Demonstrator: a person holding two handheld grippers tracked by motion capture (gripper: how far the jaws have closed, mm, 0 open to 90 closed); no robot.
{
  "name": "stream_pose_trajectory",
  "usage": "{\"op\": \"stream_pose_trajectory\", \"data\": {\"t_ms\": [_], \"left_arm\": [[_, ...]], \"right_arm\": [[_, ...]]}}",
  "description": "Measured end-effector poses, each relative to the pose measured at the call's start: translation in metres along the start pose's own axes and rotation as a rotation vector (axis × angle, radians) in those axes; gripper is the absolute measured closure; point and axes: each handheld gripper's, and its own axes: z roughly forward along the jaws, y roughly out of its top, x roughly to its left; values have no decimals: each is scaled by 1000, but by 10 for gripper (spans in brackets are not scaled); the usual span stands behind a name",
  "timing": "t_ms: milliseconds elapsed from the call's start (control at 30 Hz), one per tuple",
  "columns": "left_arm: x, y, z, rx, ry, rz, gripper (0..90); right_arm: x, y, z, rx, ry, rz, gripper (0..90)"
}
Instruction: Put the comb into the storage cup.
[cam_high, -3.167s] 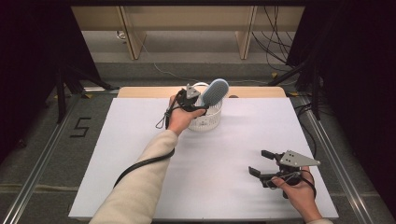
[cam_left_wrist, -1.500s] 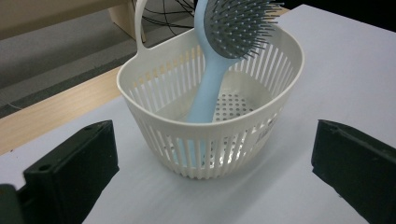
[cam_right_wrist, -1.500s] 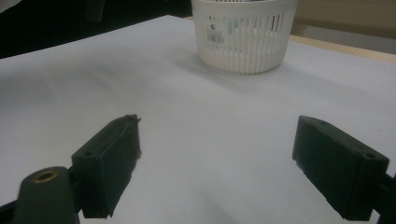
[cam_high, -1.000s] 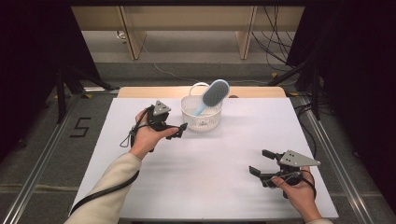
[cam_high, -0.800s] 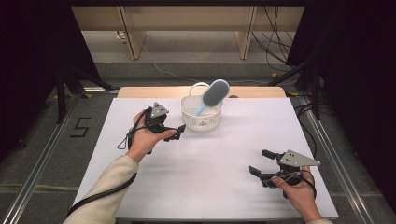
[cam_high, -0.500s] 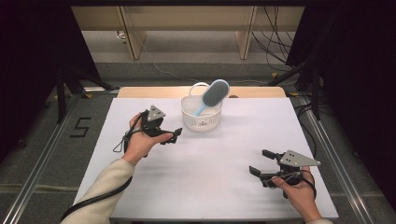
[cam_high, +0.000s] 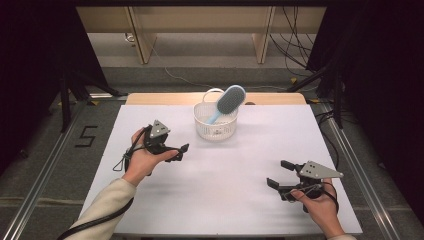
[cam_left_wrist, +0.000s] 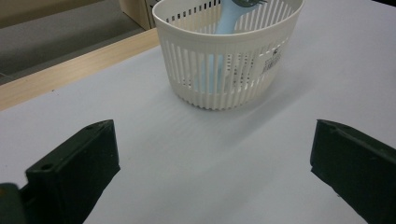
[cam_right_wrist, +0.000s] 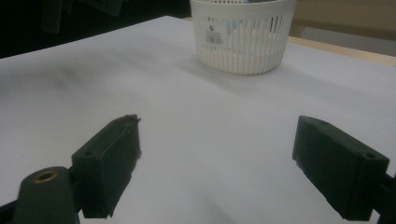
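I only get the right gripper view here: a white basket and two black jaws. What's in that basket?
Observer: A light blue hairbrush, handle down in the basket, its head sticking out above the rim.
Operator: Is anything gripping the brush?
Observer: No. The left gripper is held above the table, left of the basket, jaws open and empty.
Operator: And where's the gripper I'm looking through?
Observer: The right gripper is near the table's front right corner, far from the basket, jaws open.
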Motion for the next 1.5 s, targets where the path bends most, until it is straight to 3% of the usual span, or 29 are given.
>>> {"op": "stream_pose_trajectory", "data": {"t_ms": [533, 833, 967, 1500], "left_arm": [[3, -11, -16, -9, 9, -1, 13], [-1, -18, -25, -15, -8, -1, 14], [-3, -20, -27, -18, -36, -17, 14], [-3, -37, -40, -19, -24, -6, 17]], "right_arm": [[1, 1, -1, -1, -3, -3, 158], [1, 1, -1, -2, -2, -4, 158], [1, 1, -1, -3, -1, -4, 158], [1, 1, -1, -3, -1, -2, 158]]}}
